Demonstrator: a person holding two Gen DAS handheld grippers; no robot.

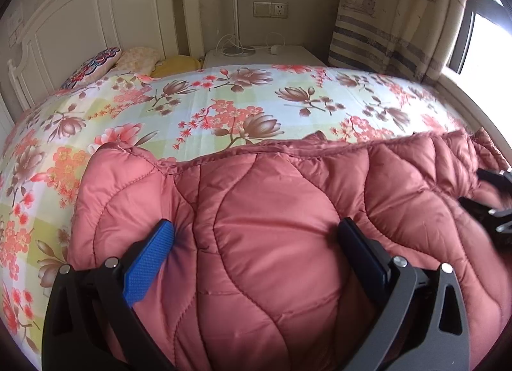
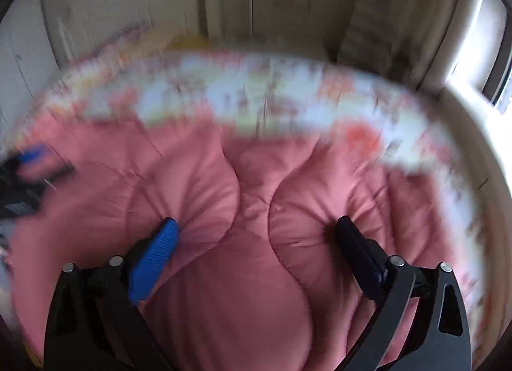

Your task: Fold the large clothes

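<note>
Puffy pink quilted coat (image 1: pixel 272 243) spread flat on bed with floral sheet (image 1: pixel 204 96), near edge, ready for folding. Left gripper (image 1: pixel 256 233) jaws wide open, tips pressing padding, likely pinning it. Right gripper (image 2: pixel 256 233) jaws wide open, tips denting fabric, nothing clamped; view blurred.

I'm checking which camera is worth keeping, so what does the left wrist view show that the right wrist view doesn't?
Only the left wrist view shows sharp detail: the white headboard, pillows, a nightstand with cables, a wall socket and the striped curtain. Only the right wrist view shows the right gripper from behind, jaws wide, tips pressing into the padding; that picture is blurred. Both show the pink quilted coat on the flowered bedsheet, and the left gripper, jaws spread wide.
</note>
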